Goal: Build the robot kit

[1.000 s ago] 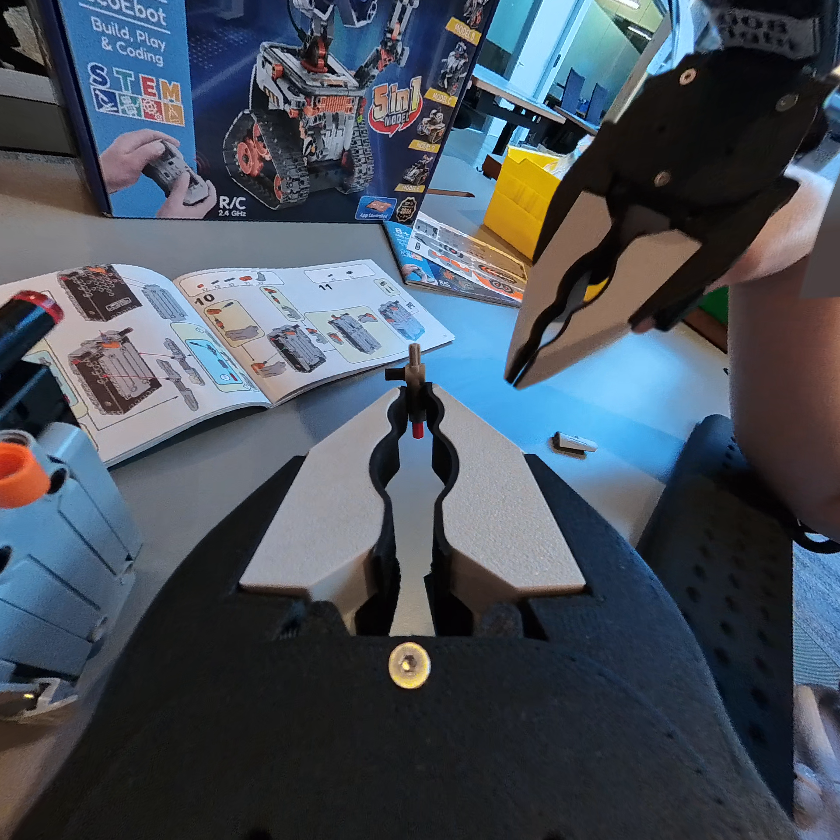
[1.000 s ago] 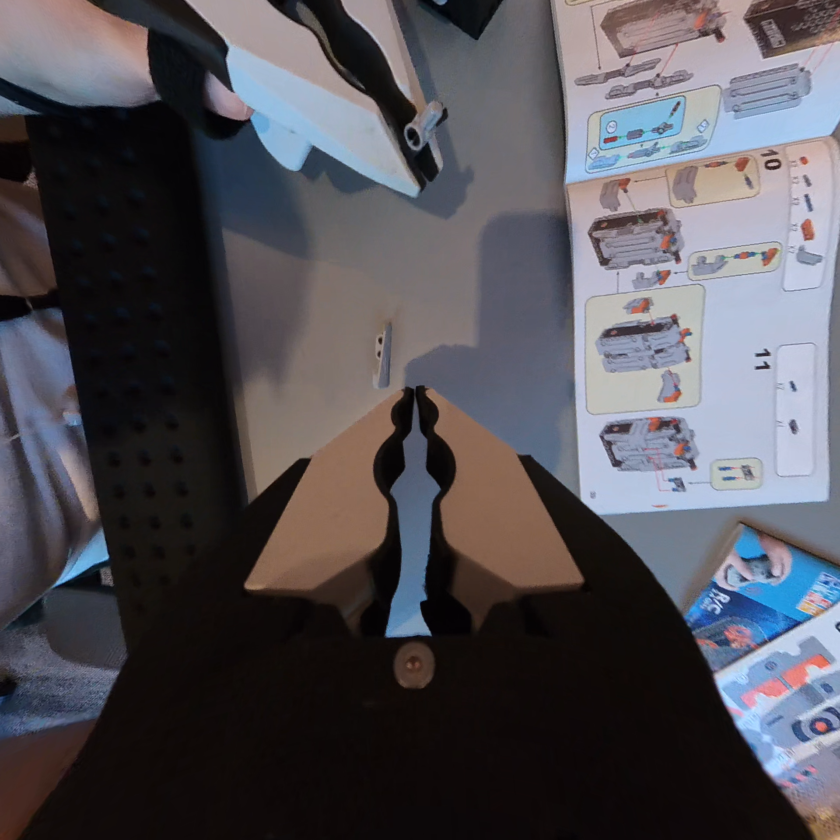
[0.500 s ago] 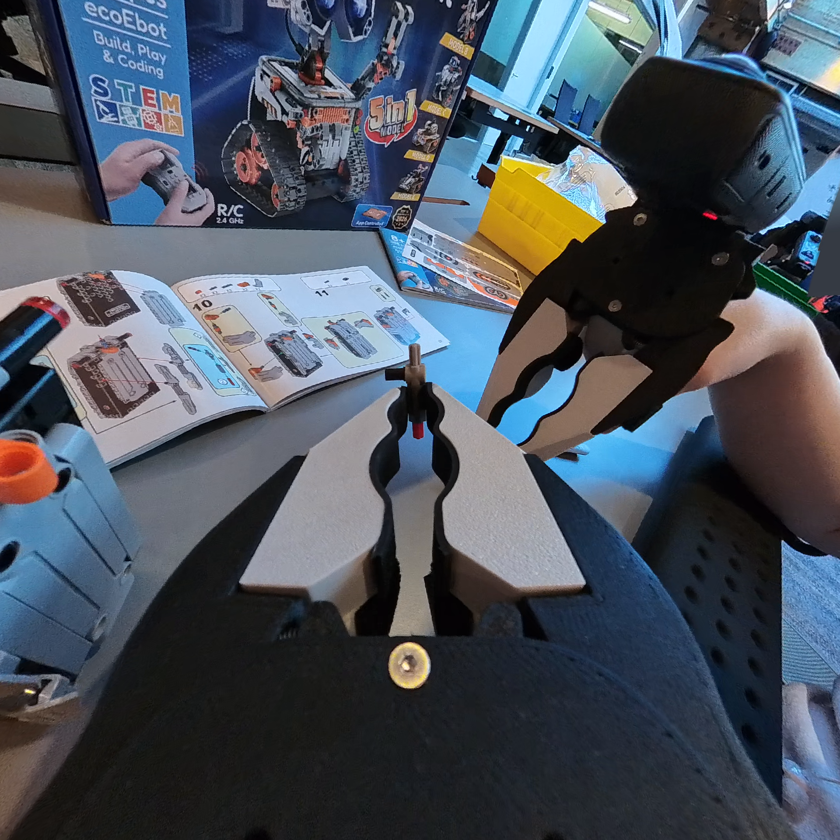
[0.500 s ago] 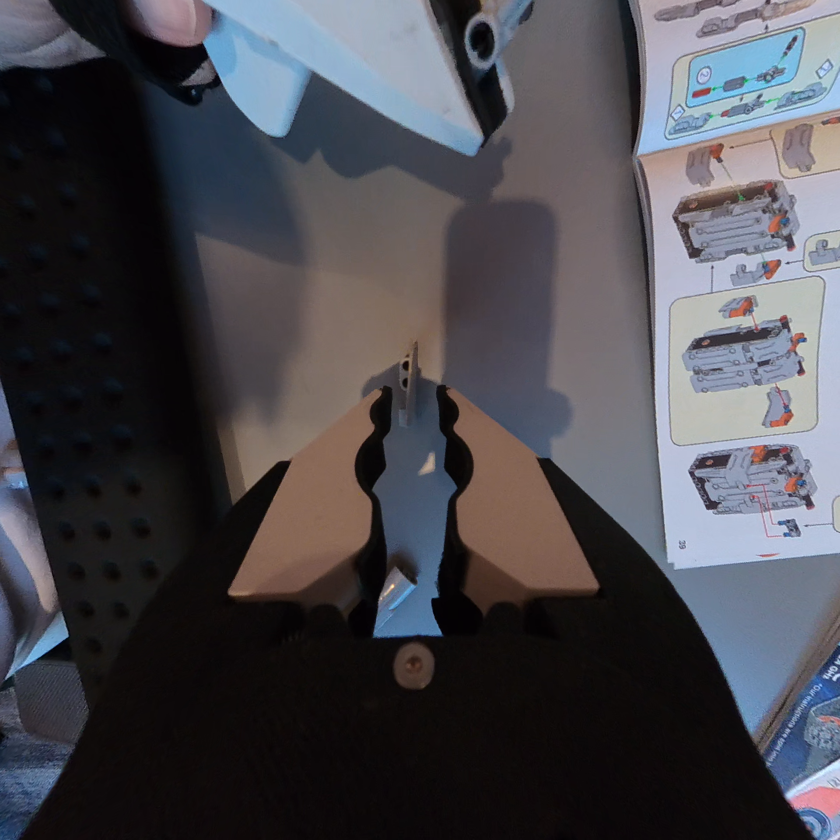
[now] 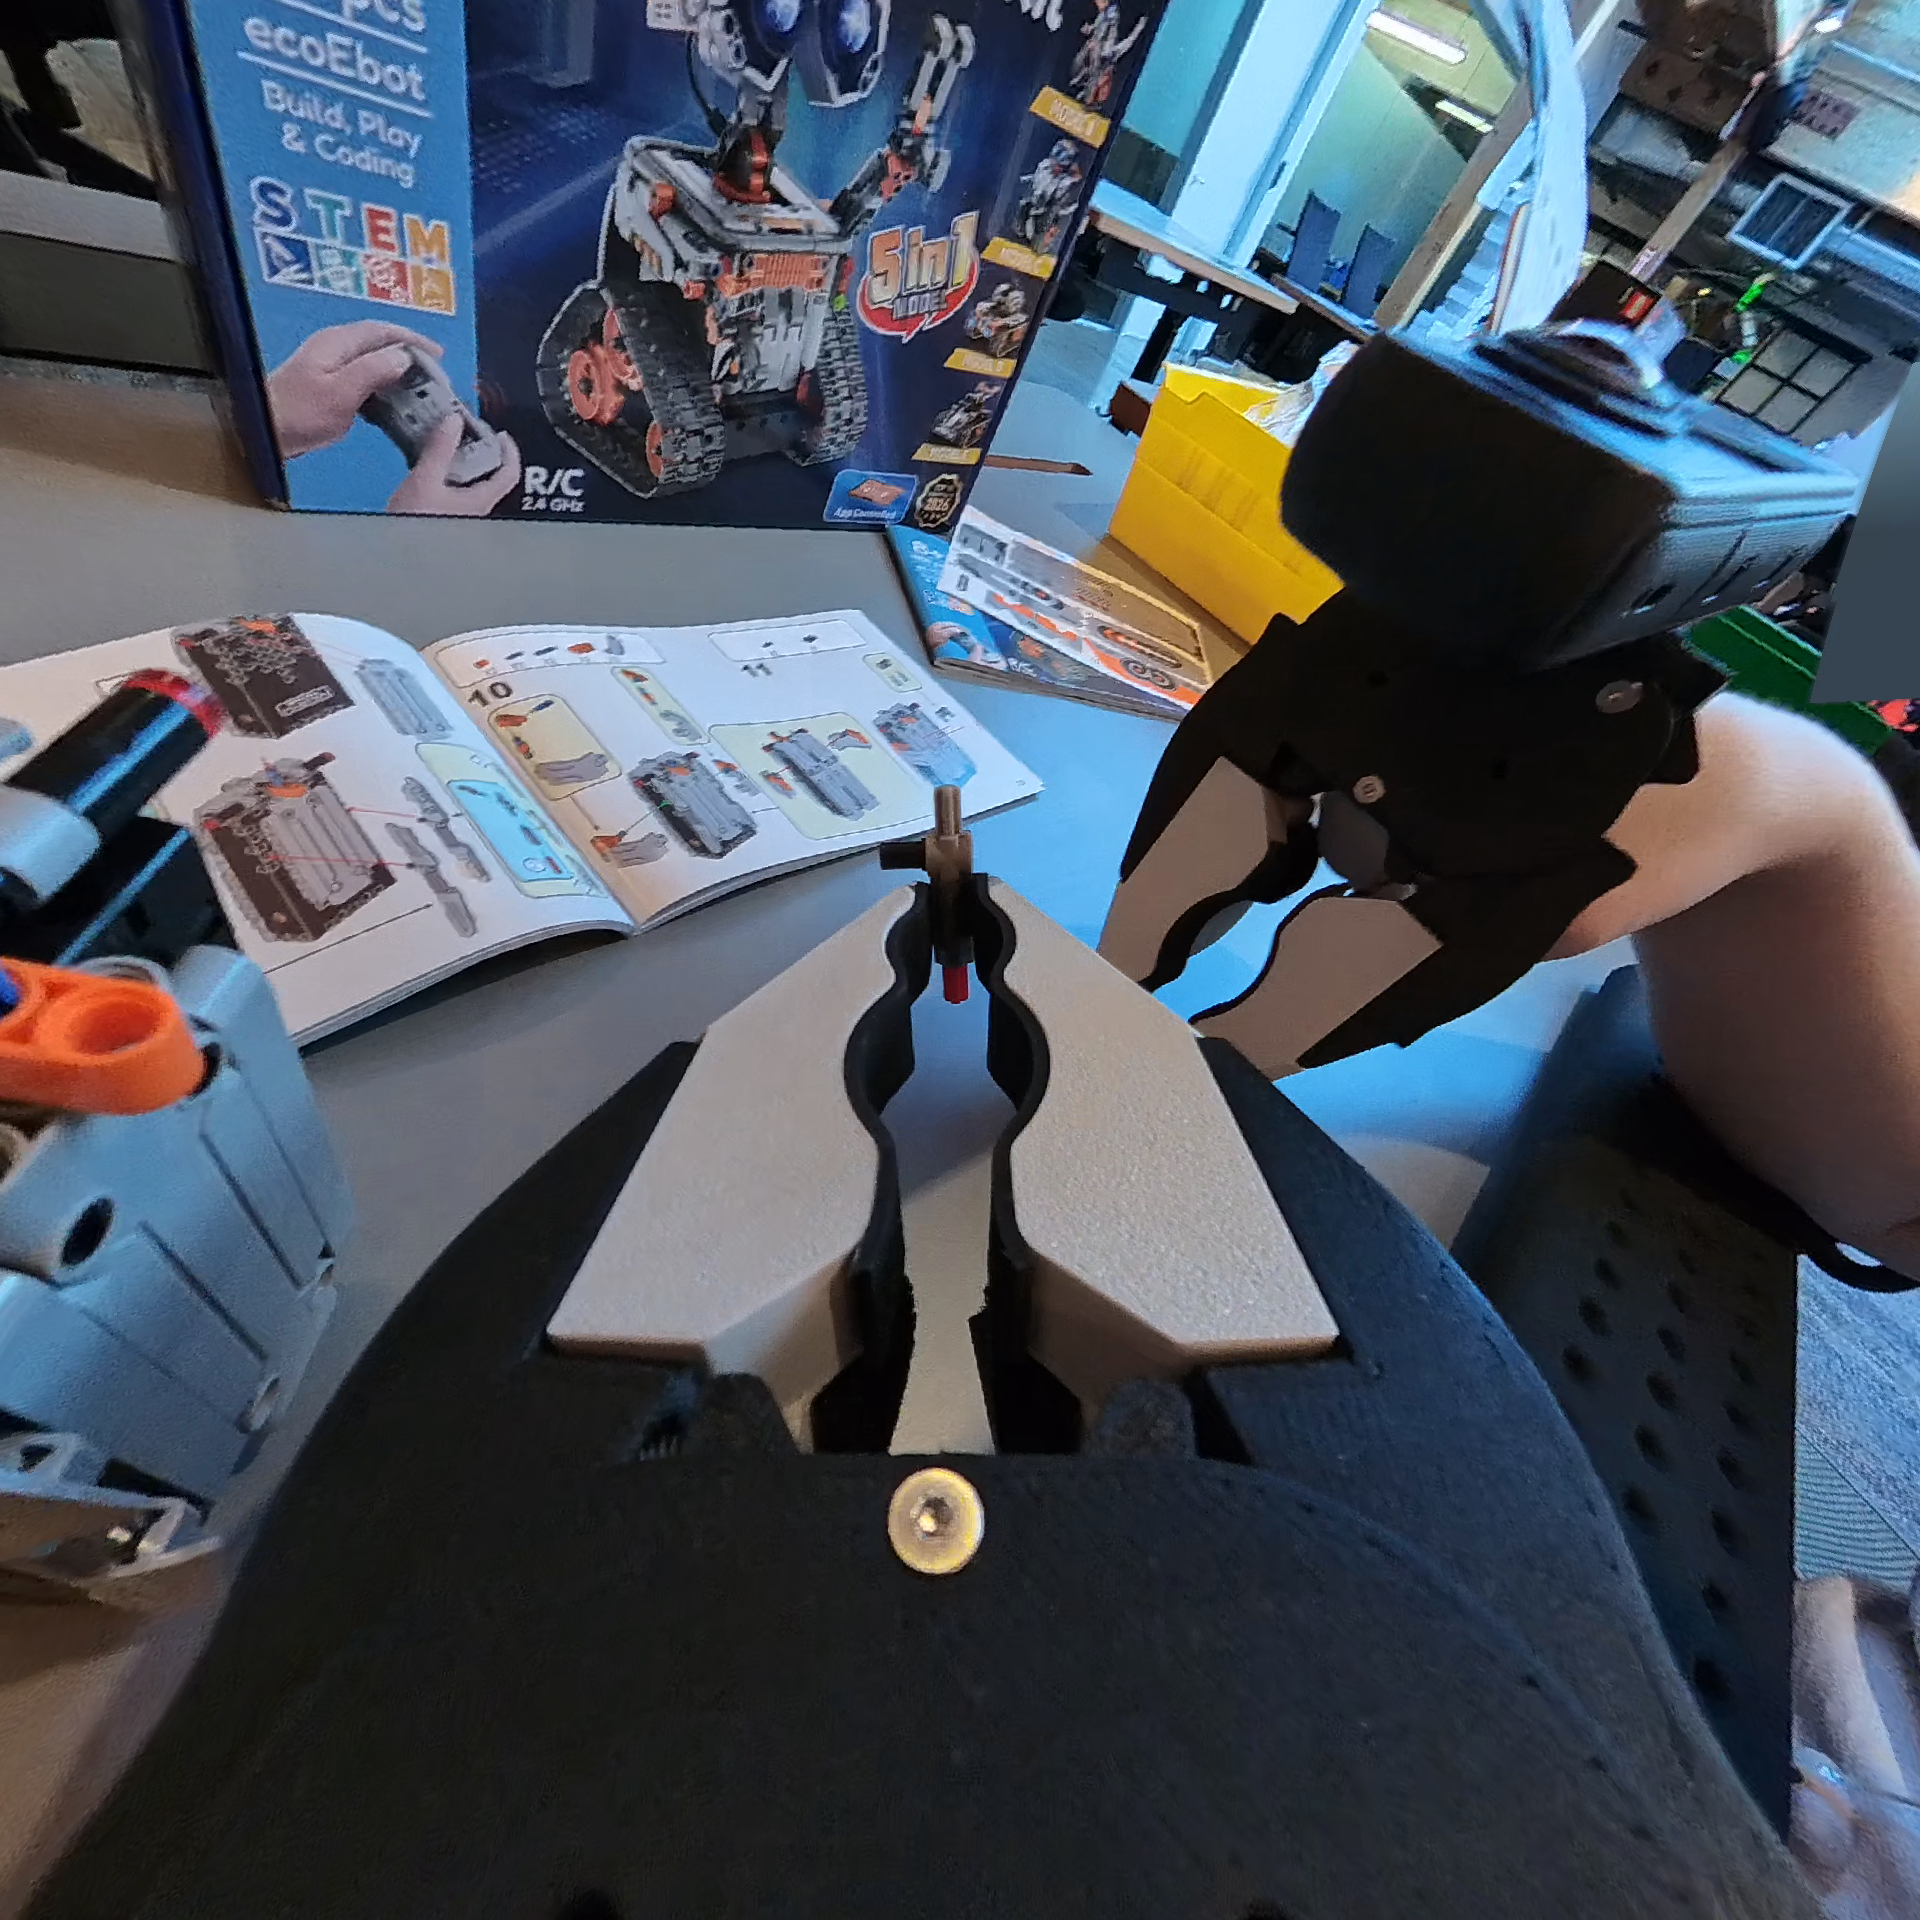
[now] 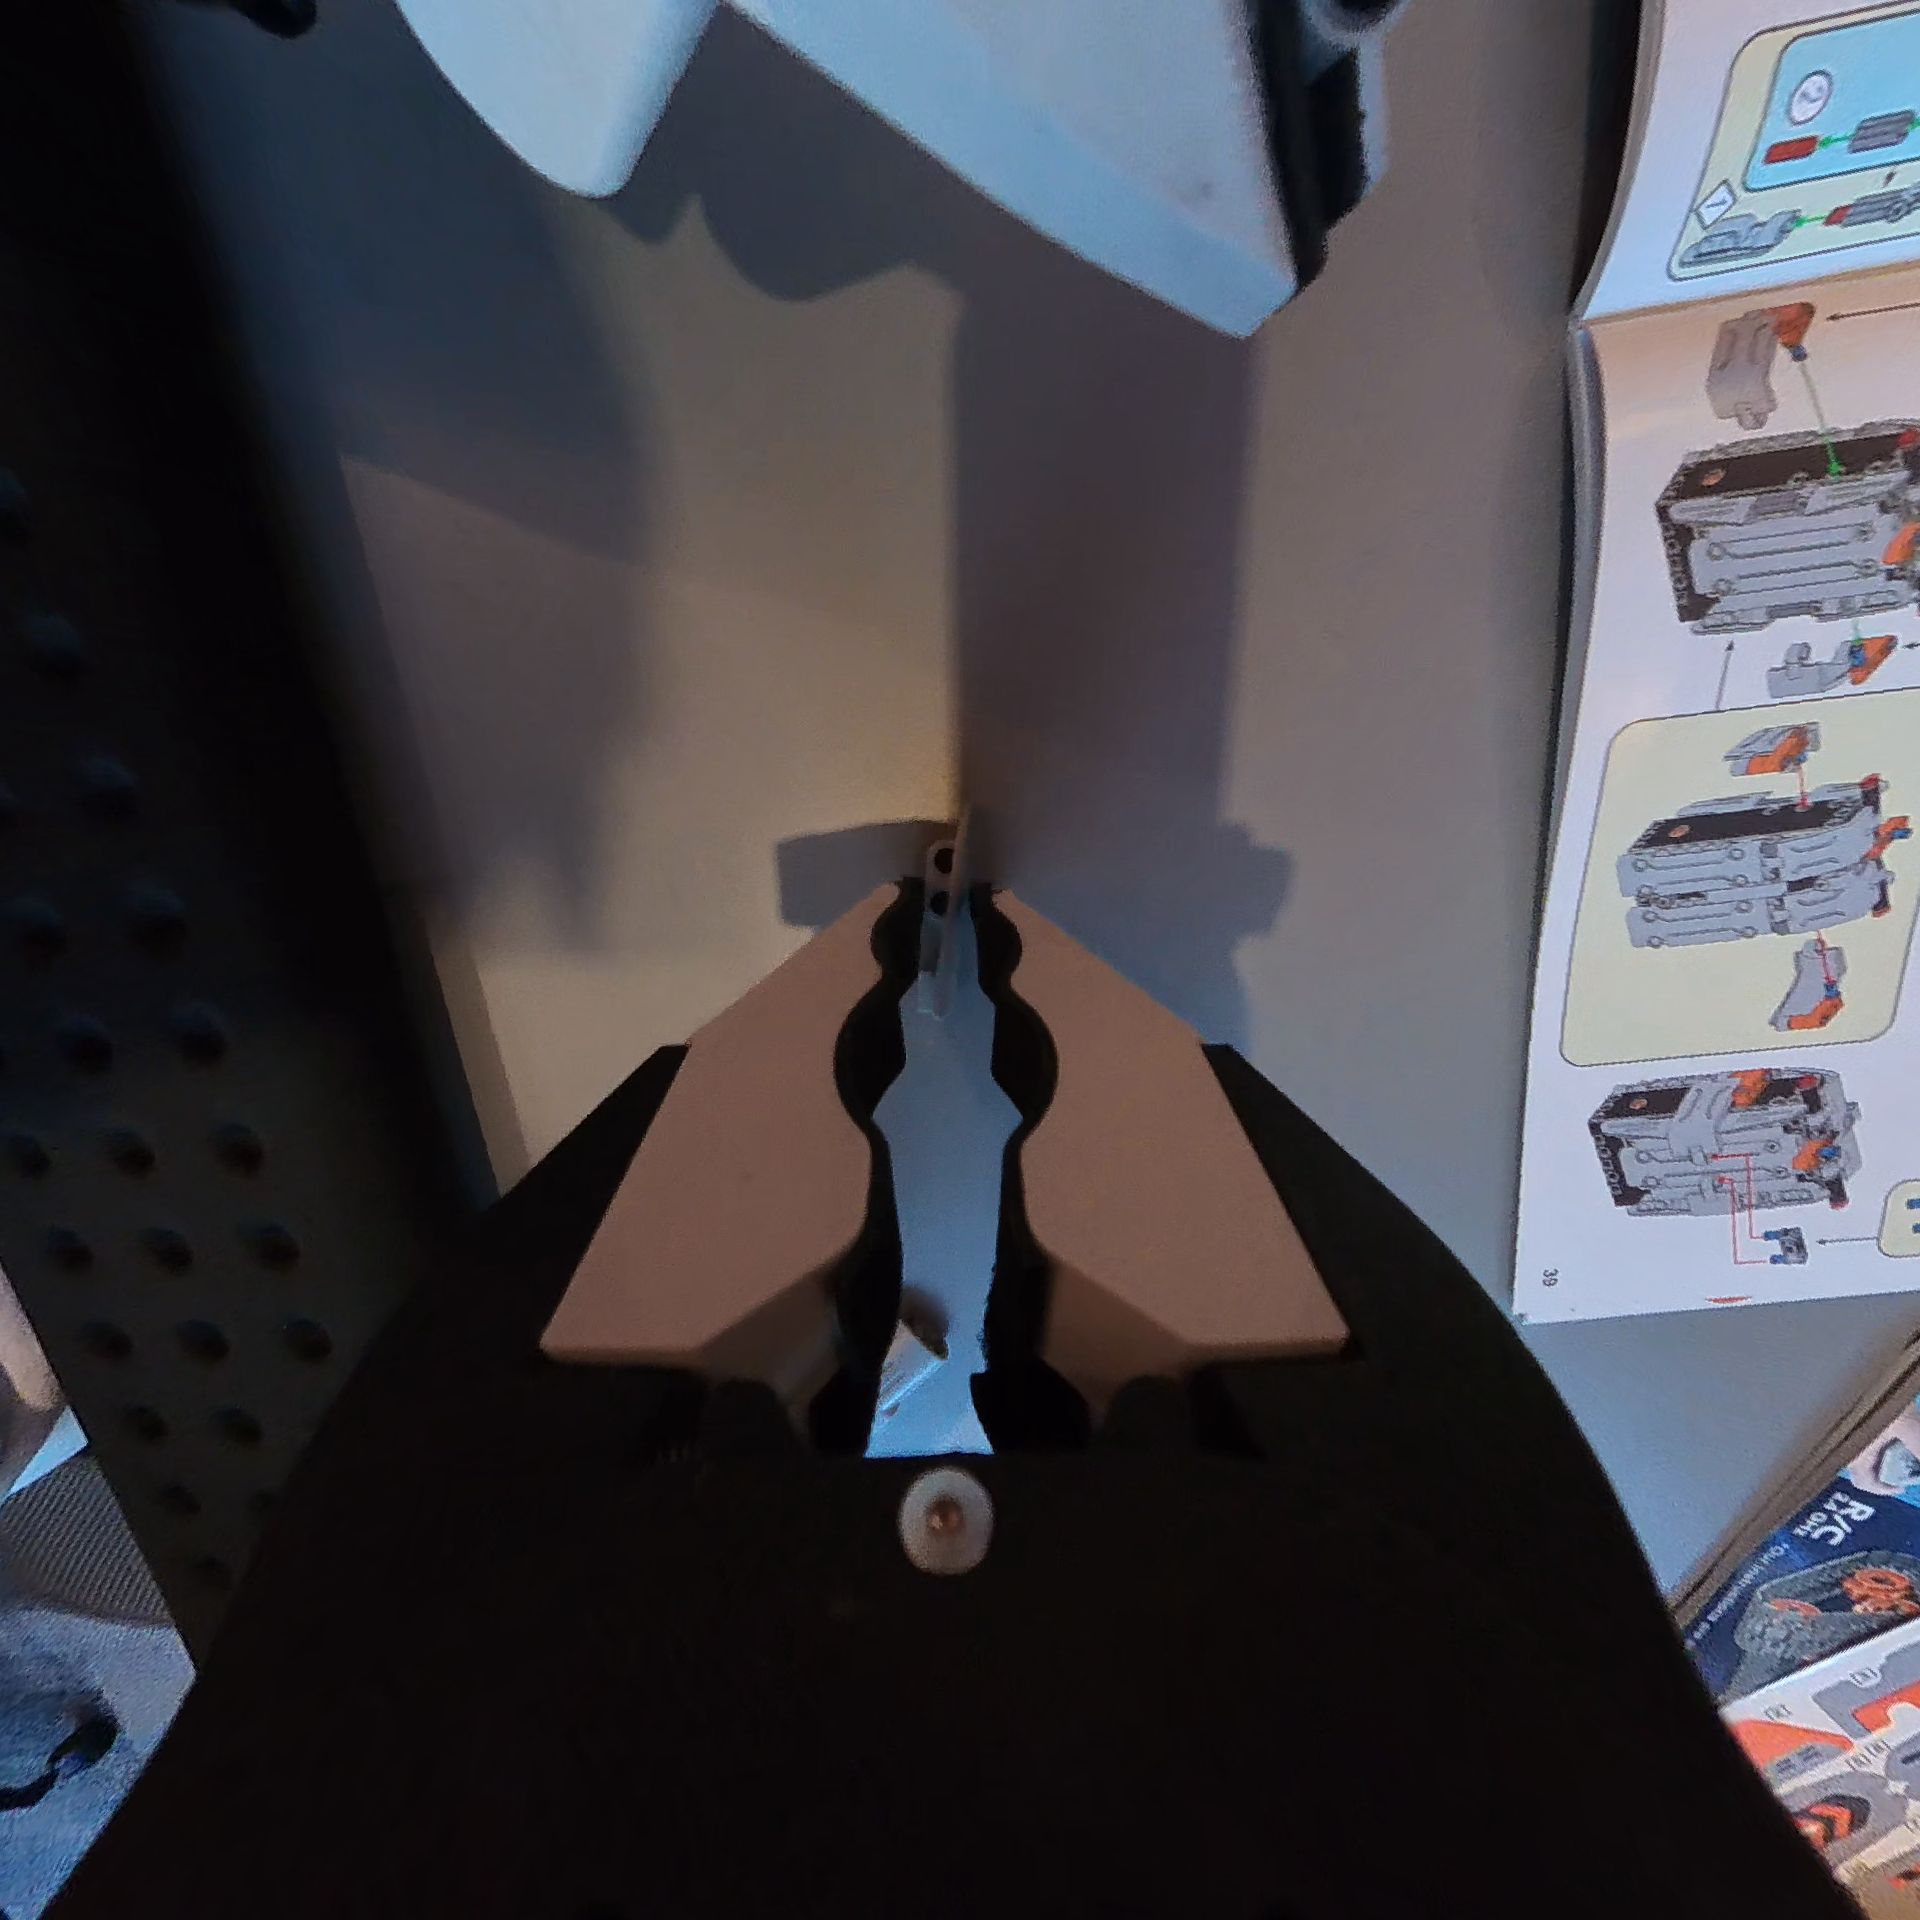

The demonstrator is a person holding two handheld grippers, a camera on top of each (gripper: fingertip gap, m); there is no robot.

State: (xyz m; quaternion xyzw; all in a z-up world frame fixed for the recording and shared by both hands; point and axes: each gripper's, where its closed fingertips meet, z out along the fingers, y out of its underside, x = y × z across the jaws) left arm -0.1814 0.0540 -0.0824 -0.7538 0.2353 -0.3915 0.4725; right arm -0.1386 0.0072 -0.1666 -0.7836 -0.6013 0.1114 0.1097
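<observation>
My left gripper (image 5: 948, 906) is shut on a small connector piece (image 5: 948, 844): a tan axle stub with a black cross pin and a red end, held upright above the grey table (image 5: 623, 561). My right gripper (image 6: 943, 899) points down at the table and its fingertips close on a small light-grey beam with holes (image 6: 945, 868), standing on edge on the table. In the left wrist view the right gripper (image 5: 1174, 997) is just right of my left fingertips, tips on the table. The left gripper's finger (image 6: 1039, 135) hangs at the top of the right wrist view.
An open instruction booklet (image 5: 520, 790) lies left of centre and also shows in the right wrist view (image 6: 1745, 727). A blue kit box (image 5: 644, 260) stands behind. A grey block with an orange part (image 5: 135, 1247) sits at left. A black studded plate (image 5: 1662, 1351) lies at right. A person's forearm (image 5: 1787, 935) is behind the right gripper. The left gripper's tips are roughly 11 cm from the right gripper's.
My right gripper dropped to the table, opened around the small grey beam, then narrowed onto it. My left gripper kept holding its connector piece nearly still.
</observation>
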